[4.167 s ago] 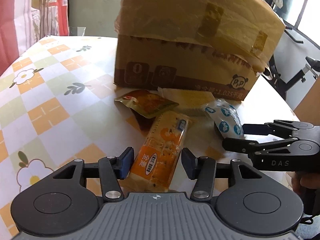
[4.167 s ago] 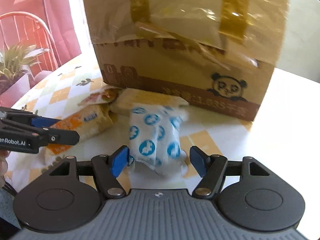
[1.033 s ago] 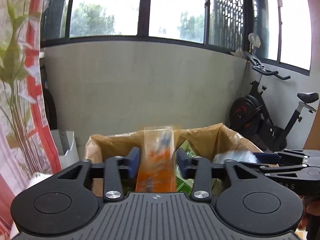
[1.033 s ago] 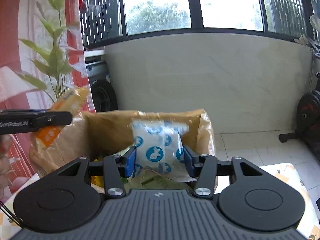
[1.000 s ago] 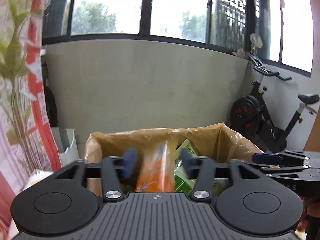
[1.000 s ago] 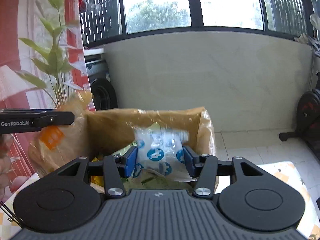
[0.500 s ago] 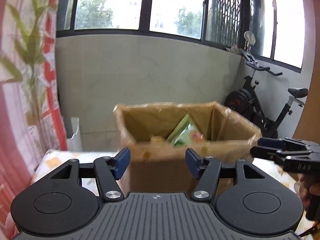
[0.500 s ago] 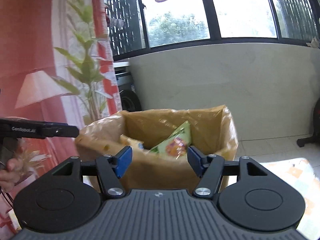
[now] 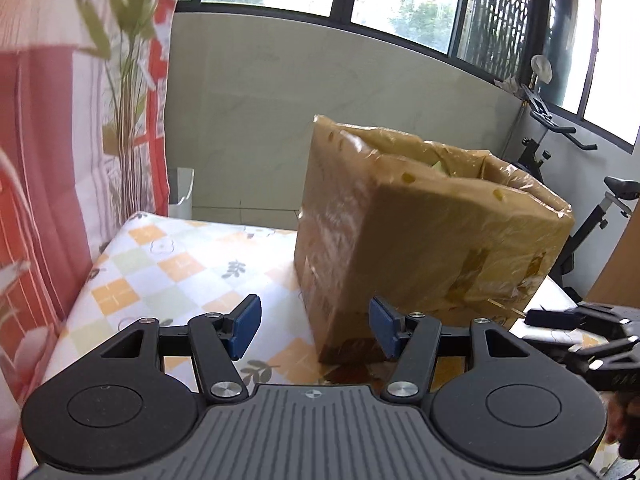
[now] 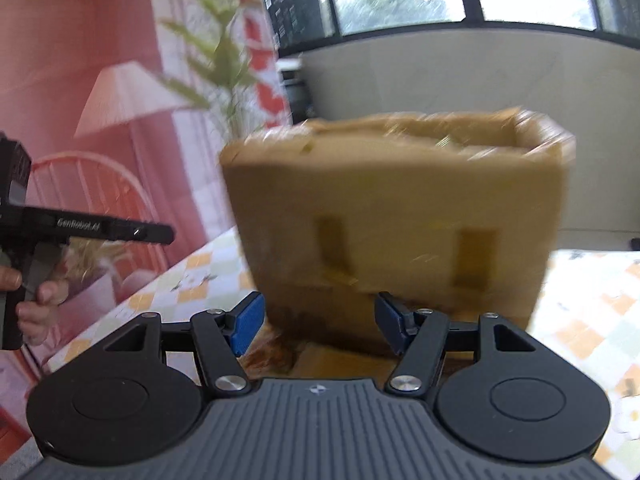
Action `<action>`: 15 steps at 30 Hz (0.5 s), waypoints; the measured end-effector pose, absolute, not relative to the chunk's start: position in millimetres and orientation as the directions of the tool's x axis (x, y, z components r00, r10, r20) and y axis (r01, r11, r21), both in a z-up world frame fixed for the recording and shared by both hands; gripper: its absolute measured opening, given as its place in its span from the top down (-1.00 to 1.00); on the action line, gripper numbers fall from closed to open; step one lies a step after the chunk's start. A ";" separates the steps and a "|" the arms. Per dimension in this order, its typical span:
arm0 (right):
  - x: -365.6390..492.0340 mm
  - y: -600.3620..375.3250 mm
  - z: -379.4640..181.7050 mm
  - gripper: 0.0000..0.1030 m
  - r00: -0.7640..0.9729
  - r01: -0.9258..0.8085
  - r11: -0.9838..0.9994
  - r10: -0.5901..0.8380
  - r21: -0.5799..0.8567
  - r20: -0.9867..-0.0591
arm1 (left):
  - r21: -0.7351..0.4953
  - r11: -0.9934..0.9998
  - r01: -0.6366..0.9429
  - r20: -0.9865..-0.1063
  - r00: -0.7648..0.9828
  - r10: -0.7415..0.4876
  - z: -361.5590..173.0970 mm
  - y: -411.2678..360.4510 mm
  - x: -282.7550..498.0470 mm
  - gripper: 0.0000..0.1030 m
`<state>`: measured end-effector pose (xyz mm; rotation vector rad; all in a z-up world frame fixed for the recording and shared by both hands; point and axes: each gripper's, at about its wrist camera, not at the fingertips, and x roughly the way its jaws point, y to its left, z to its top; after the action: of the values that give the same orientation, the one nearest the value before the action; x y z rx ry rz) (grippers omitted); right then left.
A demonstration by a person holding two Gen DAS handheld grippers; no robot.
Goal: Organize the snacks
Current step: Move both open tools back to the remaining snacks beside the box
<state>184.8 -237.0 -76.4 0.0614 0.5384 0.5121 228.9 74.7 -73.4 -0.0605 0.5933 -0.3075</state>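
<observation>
A tall cardboard box (image 9: 420, 248) lined with shiny plastic stands on the checkered table (image 9: 168, 276). A sliver of green packet (image 9: 438, 165) peeks over its rim. My left gripper (image 9: 314, 328) is open and empty, just short of the box's near corner. My right gripper (image 10: 318, 324) is also open and empty, facing the blurred box (image 10: 400, 220) front. At the foot of the box lie a brownish packet (image 10: 276, 350) and a yellowish one (image 10: 332, 358), both partly hidden. Each gripper shows in the other's view: right gripper (image 9: 580, 328), left gripper (image 10: 100, 228).
A red and pink curtain with a plant print (image 9: 60, 140) hangs along the table's left side. An exercise bike (image 9: 600, 208) stands behind the box on the right. A person's hand (image 10: 32, 296) holds the left gripper's handle. The table edge runs close on the left.
Both grippers let go of their packets over the box, the orange one and the blue-dotted one. Both then drew back and sank, so the box front now fills the views.
</observation>
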 end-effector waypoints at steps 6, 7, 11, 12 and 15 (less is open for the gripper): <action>221.6 -183.7 -109.6 -0.24 0.610 -0.513 0.834 0.520 0.202 -0.598 | -0.112 0.966 0.234 -0.559 0.789 -0.256 -93.0 85.7 227.9 -0.20; 227.7 -174.3 -114.1 -0.25 0.598 -0.518 0.834 0.512 0.190 -0.617 | -0.116 0.967 0.225 -0.559 0.790 -0.251 -95.4 89.9 227.8 -0.20; 250.2 -141.7 -135.6 -0.25 0.541 -0.551 0.823 0.480 0.140 -0.690 | -0.135 0.973 0.187 -0.560 0.796 -0.230 -105.5 104.6 226.7 -0.20; 255.5 -135.7 -140.2 -0.25 0.530 -0.556 0.821 0.469 0.128 -0.707 | -0.141 0.973 0.181 -0.559 0.797 -0.229 -108.5 108.0 226.0 -0.20; 267.8 -122.8 -151.2 -0.27 0.521 -0.550 0.830 0.429 0.094 -0.738 | -0.153 0.975 0.161 -0.567 0.794 -0.220 -116.7 115.1 225.4 -0.19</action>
<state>267.8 -122.8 -151.2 -0.1576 0.8370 0.5893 225.4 115.1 -116.7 -0.0981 0.6212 -0.2054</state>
